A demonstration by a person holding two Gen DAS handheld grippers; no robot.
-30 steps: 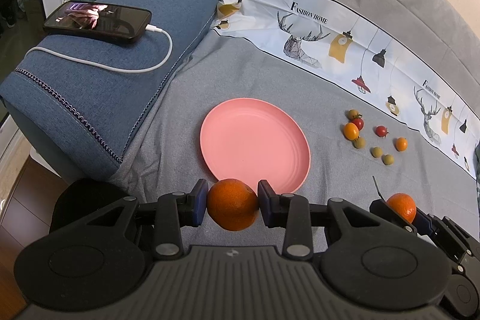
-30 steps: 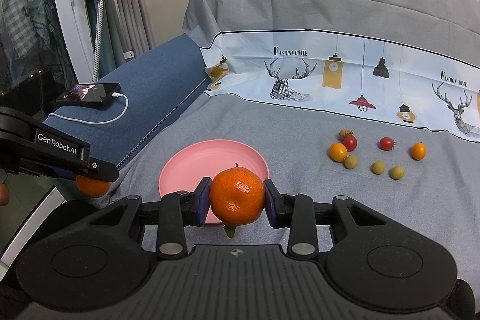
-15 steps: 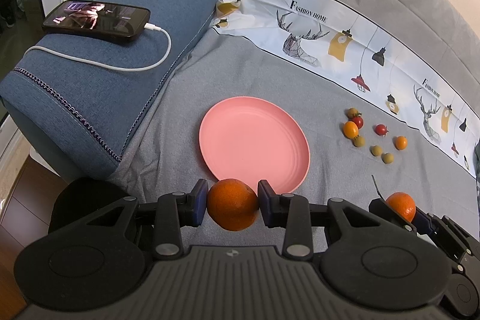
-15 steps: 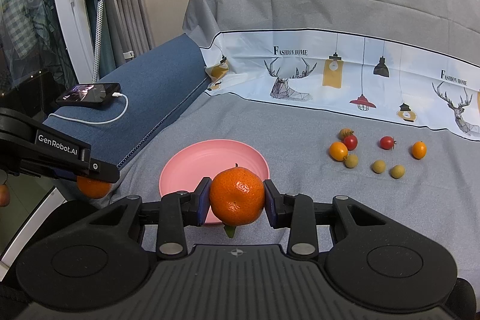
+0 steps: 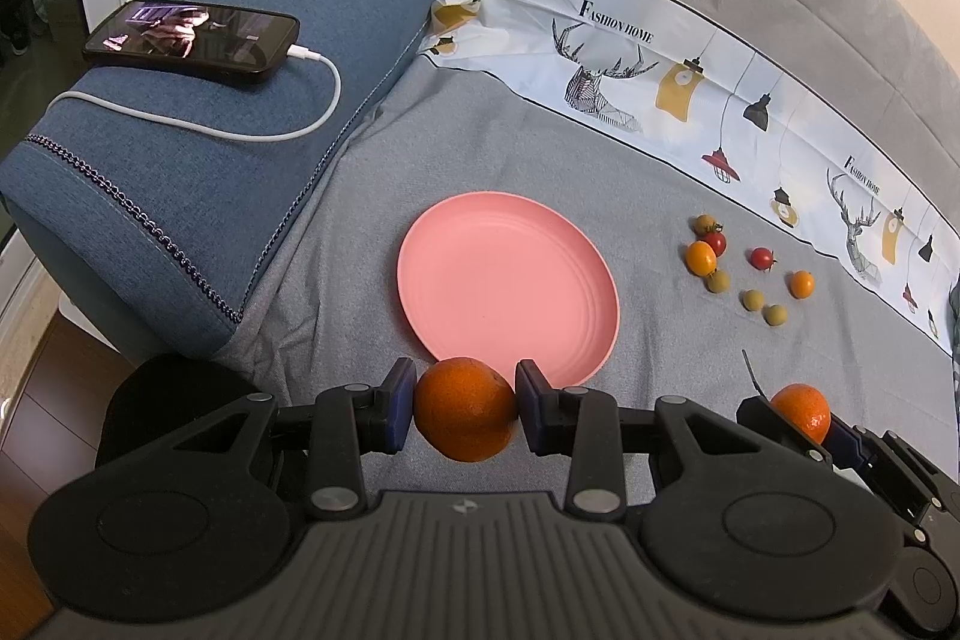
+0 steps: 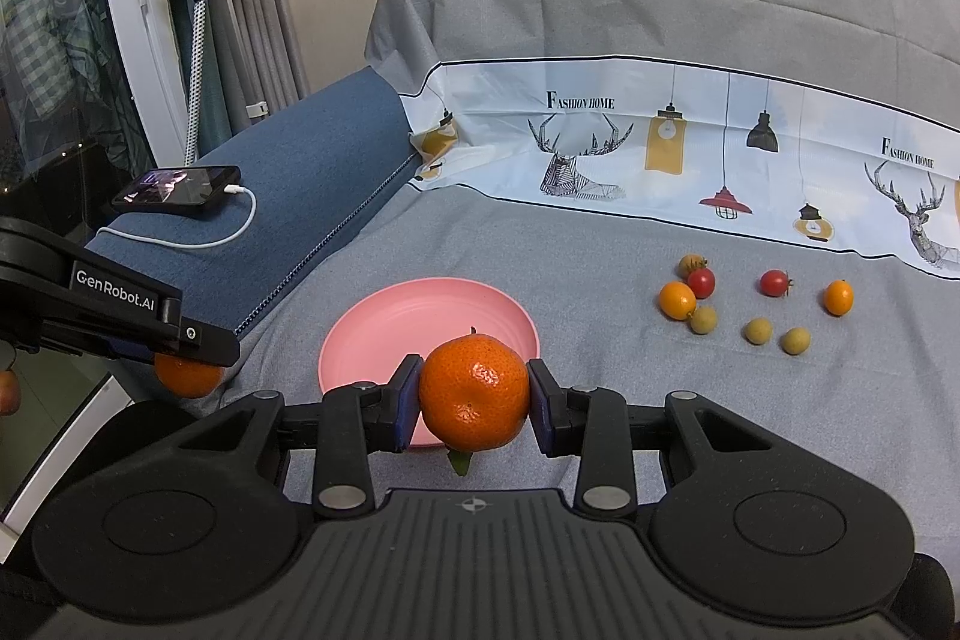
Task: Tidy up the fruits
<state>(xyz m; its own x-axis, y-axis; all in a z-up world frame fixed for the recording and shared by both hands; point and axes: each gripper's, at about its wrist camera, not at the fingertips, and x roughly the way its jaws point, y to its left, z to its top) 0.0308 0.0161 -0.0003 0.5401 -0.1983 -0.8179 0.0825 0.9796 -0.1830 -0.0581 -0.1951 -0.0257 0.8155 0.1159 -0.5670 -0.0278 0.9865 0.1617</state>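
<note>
My left gripper [image 5: 465, 409] is shut on an orange mandarin [image 5: 465, 409], held just short of the near rim of the pink plate [image 5: 504, 280]. My right gripper [image 6: 474, 394] is shut on a second mandarin [image 6: 474, 391] with a small green leaf under it, also over the plate's [image 6: 414, 322] near edge. Each gripper shows in the other's view: the right one with its mandarin [image 5: 801, 409] at lower right, the left one with its mandarin [image 6: 186, 376] at far left. Several small red, orange and green fruits [image 5: 744, 268] [image 6: 750, 304] lie loose on the grey cloth, right of the plate.
The grey cloth [image 5: 480, 148] covers a sofa seat, with a printed white band [image 6: 720, 160] along the backrest. A blue armrest [image 5: 198, 118] on the left carries a phone [image 5: 192, 40] on a white charging cable. A white stand [image 6: 198, 10] rises beyond it.
</note>
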